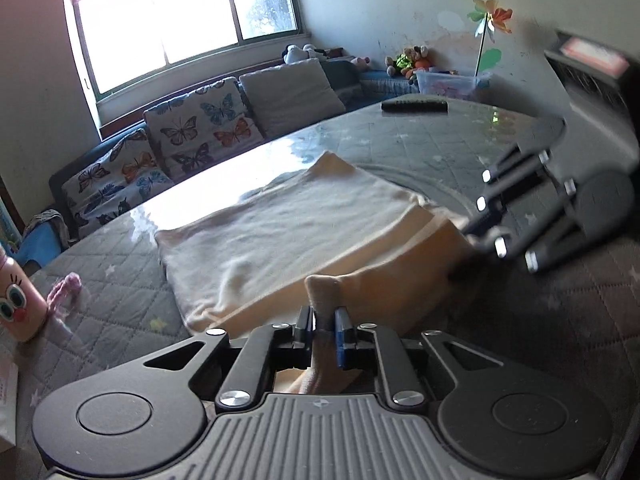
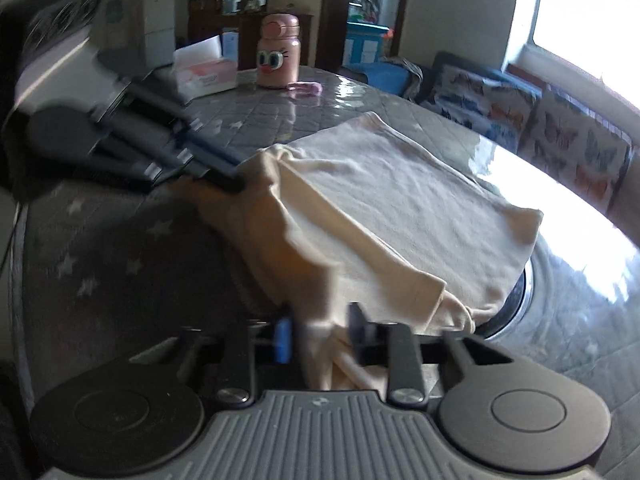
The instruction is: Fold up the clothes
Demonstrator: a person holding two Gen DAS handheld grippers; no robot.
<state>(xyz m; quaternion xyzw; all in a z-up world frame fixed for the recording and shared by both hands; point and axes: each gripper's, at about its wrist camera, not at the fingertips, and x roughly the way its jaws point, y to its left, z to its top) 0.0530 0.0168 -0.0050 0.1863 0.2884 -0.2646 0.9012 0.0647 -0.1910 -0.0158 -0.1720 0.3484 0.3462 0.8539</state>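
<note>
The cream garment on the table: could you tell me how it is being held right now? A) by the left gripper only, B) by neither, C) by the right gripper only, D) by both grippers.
D: the left gripper and the right gripper each have their jaws pinching a bunch of the cream garment, lifting its near edge.

Each tool has a grey ribbed body, two round black discs, black linkage arms with silver screws, and blue pads: left tool (image 1: 324,330), right tool (image 2: 320,338).
</note>
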